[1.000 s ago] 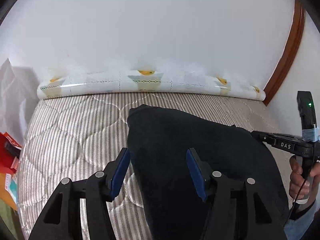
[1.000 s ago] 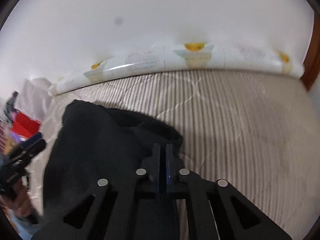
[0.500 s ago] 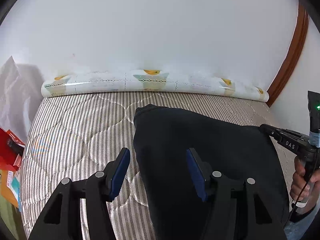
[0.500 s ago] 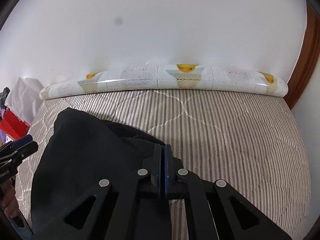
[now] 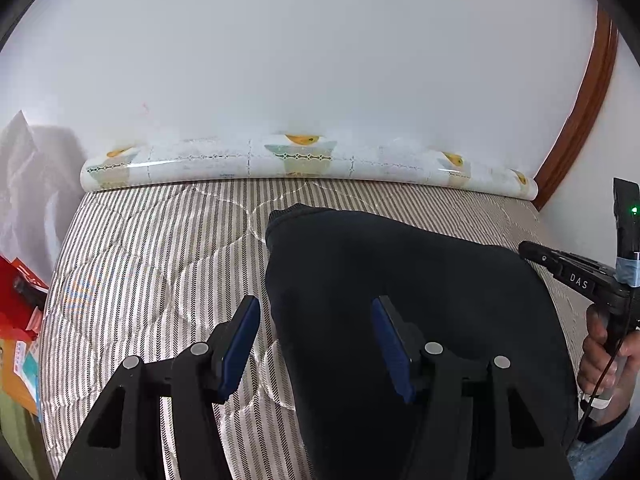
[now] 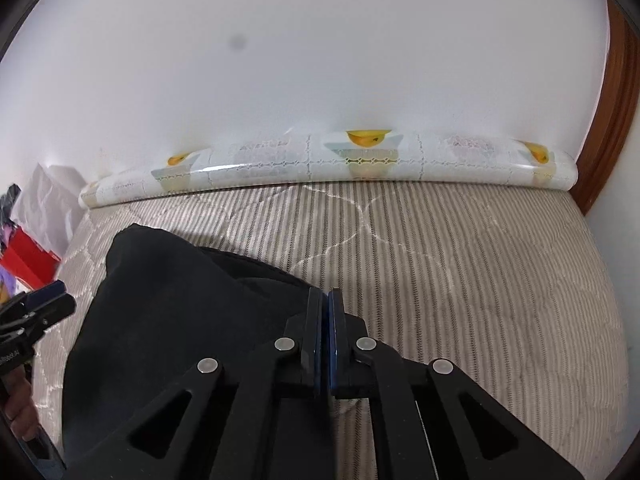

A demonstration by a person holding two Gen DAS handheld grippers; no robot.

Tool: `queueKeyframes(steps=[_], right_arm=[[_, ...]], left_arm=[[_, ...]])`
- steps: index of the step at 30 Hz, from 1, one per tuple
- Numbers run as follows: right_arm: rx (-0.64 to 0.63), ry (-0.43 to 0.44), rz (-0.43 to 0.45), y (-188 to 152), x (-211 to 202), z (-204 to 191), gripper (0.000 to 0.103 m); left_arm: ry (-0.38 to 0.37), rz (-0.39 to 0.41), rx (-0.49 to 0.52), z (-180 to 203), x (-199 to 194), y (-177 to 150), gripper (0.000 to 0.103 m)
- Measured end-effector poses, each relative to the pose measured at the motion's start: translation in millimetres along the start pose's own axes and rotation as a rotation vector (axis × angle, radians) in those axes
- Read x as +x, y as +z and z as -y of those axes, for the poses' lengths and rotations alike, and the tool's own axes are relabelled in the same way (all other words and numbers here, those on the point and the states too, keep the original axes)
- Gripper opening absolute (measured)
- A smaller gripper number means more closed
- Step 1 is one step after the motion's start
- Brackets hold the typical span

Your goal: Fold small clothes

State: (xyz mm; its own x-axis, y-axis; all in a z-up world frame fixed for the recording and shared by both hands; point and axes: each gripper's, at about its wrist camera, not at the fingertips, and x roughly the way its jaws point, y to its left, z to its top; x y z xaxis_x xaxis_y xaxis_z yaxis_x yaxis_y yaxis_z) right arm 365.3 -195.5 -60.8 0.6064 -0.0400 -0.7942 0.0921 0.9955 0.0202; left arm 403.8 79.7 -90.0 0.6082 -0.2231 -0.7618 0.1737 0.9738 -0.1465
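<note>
A black garment (image 5: pixel 400 280) lies spread on the striped mattress (image 5: pixel 140 260). My left gripper (image 5: pixel 316 336) is open above the garment's left edge, one blue pad over the mattress and the other over the cloth, neither pressing. My right gripper (image 6: pixel 325 312) is shut at the garment's (image 6: pixel 168 300) right edge, where the cloth runs up to its pads. In the left wrist view the right gripper (image 5: pixel 528 248) sits at the garment's far right corner, held by a person's hand (image 5: pixel 600 356). The left gripper (image 6: pixel 44 304) shows at the left of the right wrist view.
A rolled patterned sheet (image 5: pixel 300 156) lies along the white wall at the mattress's far edge. A red box (image 5: pixel 16 288) and a white bag (image 5: pixel 28 184) stand off the left side. A brown wooden frame (image 5: pixel 580 112) rises at the right. Bare mattress (image 6: pixel 460 280) lies right of the garment.
The right gripper has shifted slightly right with the garment's corner, and the cloth bunched at its tip now lies flatter. The left gripper has stayed open in the same spot.
</note>
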Motion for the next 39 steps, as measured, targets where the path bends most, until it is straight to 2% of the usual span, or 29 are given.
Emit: queueKeyframes(steps=[2,5,7,9,11,12,15,19,22,24,25,27,28,32,39], right_arm=[[-0.018,-0.059,0.027,1.5,-7.0,1.8,0.007],[0.017,-0.034,0.049,3.8,-21.8,13.8,0.011],[0.029,-0.035,0.048,3.2,-30.9,19.0,0.022],[0.034,-0.015,0.055,-2.2,-42.7,21.8,0.038],[0.035,0.016,0.068,-17.9,-54.9,25.5,0.046],[0.030,0.022,0.058,-25.7,-57.7,27.3,0.047],[0.037,0.030,0.020,-50.4,-64.2,32.0,0.047],[0.048,0.085,0.003,-83.6,-75.0,33.8,0.047],[0.068,0.196,0.007,-105.8,-81.7,29.7,0.047],[0.071,0.234,-0.014,-113.6,-76.9,26.1,0.045],[0.072,0.246,-0.025,-117.9,-72.0,23.9,0.042],[0.065,0.256,-0.037,-123.1,-63.0,20.9,0.007],[0.062,0.254,-0.033,-123.8,-61.3,22.4,0.006],[0.126,0.317,0.101,-126.2,-85.7,37.2,0.005],[0.056,0.163,0.074,-127.4,-88.1,18.7,0.006]], left_arm=[[-0.004,-0.001,0.004,0.4,0.0,0.1,0.056],[-0.009,-0.010,0.004,1.9,2.3,-0.3,0.056],[-0.018,-0.021,0.006,3.0,2.9,-0.1,0.056],[-0.027,-0.022,0.015,4.9,0.9,0.3,0.056],[-0.025,-0.016,0.031,6.9,-1.5,1.1,0.057],[-0.022,-0.012,0.033,7.2,-2.0,1.5,0.058],[-0.025,-0.022,0.008,6.6,-1.1,2.4,0.058],[-0.045,-0.017,-0.004,11.4,-9.1,1.3,0.058],[-0.041,0.013,0.025,15.7,-26.9,-0.8,0.059],[-0.040,0.027,0.015,14.7,-39.2,-6.2,0.060],[-0.046,0.026,0.010,13.5,-43.3,-10.2,0.060],[-0.045,0.012,0.007,11.4,-50.9,-24.3,0.060],[-0.037,0.003,0.015,10.6,-53.0,-30.6,0.060],[-0.001,-0.020,0.049,4.2,-66.1,-59.7,0.060],[0.002,-0.042,0.007,-9.4,-81.3,-96.0,0.060]])
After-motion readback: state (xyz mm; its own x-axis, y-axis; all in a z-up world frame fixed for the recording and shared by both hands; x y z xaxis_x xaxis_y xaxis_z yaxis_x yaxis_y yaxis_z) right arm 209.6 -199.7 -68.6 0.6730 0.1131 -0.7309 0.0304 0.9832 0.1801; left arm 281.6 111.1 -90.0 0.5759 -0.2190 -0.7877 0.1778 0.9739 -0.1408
